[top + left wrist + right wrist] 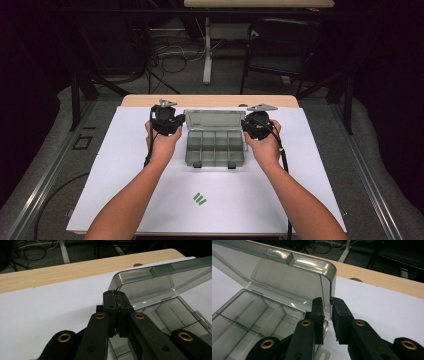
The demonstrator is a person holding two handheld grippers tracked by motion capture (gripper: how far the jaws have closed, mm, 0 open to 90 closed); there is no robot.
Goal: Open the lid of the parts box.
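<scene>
At bench centre, on white sheet point(125, 165): clear compartment box point(214, 148), lid point(214, 120) raised at far side. Left tongs point(115, 293) clamped on lid's left edge; right tongs point(327, 302) clamped on lid's right edge, thin wall between the pads. Judged light, rigid, smooth plastic; slippery, hinge likely the weak point. Best held at lid's side edges near the corners, both sides together, to avoid twisting. Compartments look empty. Green marks point(199, 199) nearer, well apart from box.
</scene>
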